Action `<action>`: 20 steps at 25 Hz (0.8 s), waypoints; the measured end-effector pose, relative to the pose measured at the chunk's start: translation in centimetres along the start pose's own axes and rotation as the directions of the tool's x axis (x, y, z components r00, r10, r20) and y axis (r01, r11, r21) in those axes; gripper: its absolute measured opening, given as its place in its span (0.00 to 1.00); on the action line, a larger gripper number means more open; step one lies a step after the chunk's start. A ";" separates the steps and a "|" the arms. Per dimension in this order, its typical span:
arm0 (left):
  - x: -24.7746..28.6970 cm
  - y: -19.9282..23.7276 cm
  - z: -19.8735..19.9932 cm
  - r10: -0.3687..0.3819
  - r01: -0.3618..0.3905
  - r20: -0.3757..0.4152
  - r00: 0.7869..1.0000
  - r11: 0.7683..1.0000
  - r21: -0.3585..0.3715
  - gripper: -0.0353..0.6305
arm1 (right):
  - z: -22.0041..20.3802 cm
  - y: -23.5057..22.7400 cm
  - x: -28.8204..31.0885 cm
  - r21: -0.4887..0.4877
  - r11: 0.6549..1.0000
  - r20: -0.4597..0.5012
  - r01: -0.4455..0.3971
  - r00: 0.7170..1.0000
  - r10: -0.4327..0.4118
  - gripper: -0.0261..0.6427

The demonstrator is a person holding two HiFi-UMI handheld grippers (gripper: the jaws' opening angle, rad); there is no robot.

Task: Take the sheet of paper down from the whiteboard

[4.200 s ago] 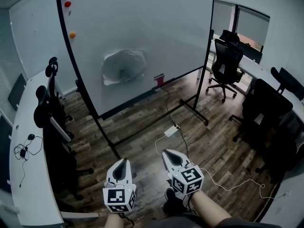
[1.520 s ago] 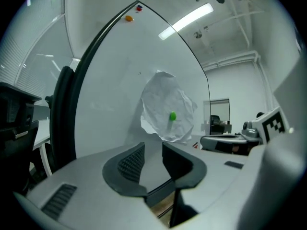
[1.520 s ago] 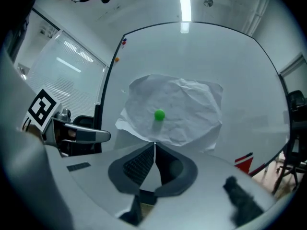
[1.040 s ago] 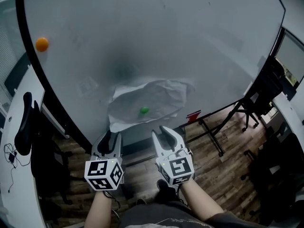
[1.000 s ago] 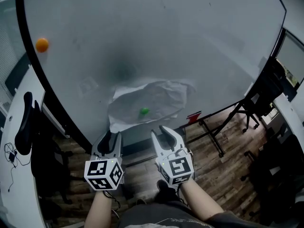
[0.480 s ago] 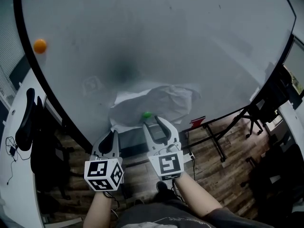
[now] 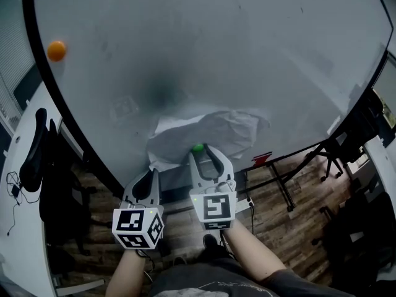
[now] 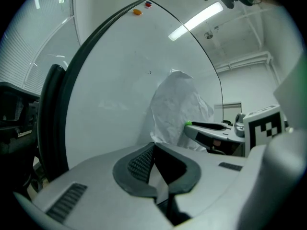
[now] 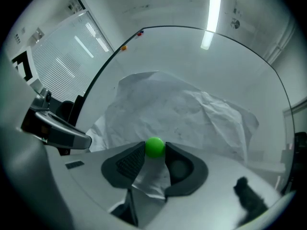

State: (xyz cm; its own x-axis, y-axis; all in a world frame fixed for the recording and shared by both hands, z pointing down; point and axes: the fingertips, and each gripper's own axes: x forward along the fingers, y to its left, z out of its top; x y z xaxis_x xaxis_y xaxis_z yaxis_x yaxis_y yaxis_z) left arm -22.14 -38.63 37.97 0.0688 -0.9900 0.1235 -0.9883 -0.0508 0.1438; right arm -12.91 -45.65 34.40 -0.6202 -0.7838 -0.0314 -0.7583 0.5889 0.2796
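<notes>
A crumpled white sheet of paper (image 7: 216, 135) hangs low on the whiteboard (image 7: 216, 54), pinned by a green round magnet (image 7: 198, 147). My right gripper (image 7: 206, 152) points at the board, its jaws just opened wide, and the magnet (image 9: 154, 147) sits between their tips over the paper (image 9: 182, 114). My left gripper (image 7: 150, 175) is at the sheet's lower left corner. Its jaws have just closed, and they are shut on the paper's (image 8: 177, 109) edge at their tips (image 8: 153, 146).
An orange magnet (image 7: 56, 50) sticks to the board's upper left. Black office chairs (image 7: 37, 159) and a white desk (image 7: 15, 215) line the left. The board's stand legs (image 7: 278, 184) and a red object (image 7: 261, 159) are at lower right, above wood flooring.
My right gripper rose and moved in toward the board until the green magnet sat between its wider jaws. The left gripper stayed put and its jaws closed on the paper's corner.
</notes>
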 end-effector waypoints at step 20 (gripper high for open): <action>-0.7 -0.2 1.1 -0.069 0.070 0.057 0.996 0.998 -0.007 0.07 | -0.1 -0.1 -0.2 0.028 0.999 -0.021 0.041 0.999 -0.041 0.23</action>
State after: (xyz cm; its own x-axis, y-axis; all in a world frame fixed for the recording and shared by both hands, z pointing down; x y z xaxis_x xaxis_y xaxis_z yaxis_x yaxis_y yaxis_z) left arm -22.15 -38.07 36.75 0.1293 -0.9899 0.0575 -0.9802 -0.1188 0.1586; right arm -12.63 -45.57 34.48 -0.5846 -0.8110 -0.0224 -0.7884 0.5613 0.2516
